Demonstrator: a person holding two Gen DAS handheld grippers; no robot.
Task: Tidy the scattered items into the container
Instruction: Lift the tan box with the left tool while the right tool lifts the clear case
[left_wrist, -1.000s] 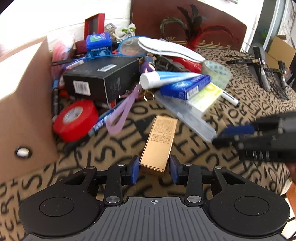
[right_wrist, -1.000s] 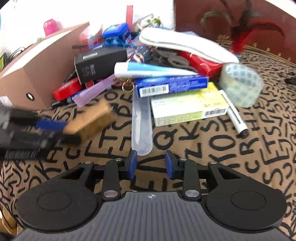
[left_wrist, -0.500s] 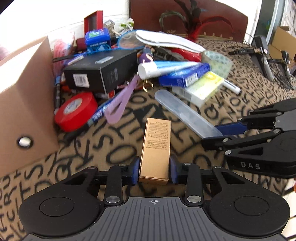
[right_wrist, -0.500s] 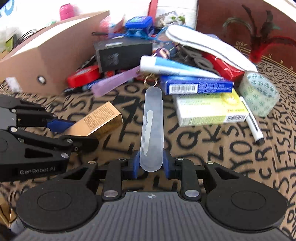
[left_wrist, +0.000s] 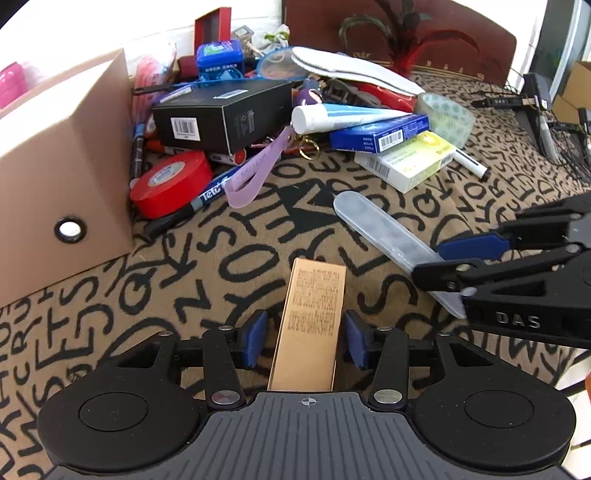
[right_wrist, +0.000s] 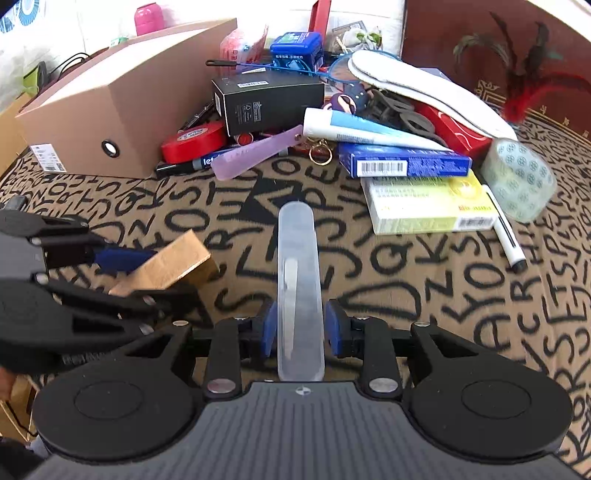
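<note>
On the letter-patterned bench (left_wrist: 229, 266) almost everything is yet to be tidied; the heap of odds and ends lies spread beside the cardboard box (right_wrist: 122, 103), which I take to be the container. From where both cameras look, only the box's closed side walls and its round finger hole show — what is inside, if anything, I cannot tell.

Nearest to hand are two things lying apart from the heap. The left hand-held gripper (left_wrist: 306, 338) has its blue pads spread to either side of the gold carton (left_wrist: 314, 325), with a sliver of daylight showing on each side; it brackets the carton but has not clamped it. The right hand-held gripper (right_wrist: 300, 330) stands likewise about the near end of the clear plastic case (right_wrist: 297, 280) — pads close on both flanks, small gaps visible, so I judge it open and not yet holding.

Left in the pile: the red tape roll (left_wrist: 171, 182) just beside the box wall, the black box (left_wrist: 221, 116) behind it, a lilac strap (left_wrist: 258, 166), the toothpaste tube (left_wrist: 343, 114) resting on the blue carton (left_wrist: 378, 134), the yellow-green carton (left_wrist: 410, 162), a marker (left_wrist: 471, 166), the clear tape roll (left_wrist: 445, 116), a white insole (left_wrist: 351, 70) and smaller bits further back.

By my reckoning the job sits at its start: two picks are lined up, neither lifted, and the whole heap waits.
</note>
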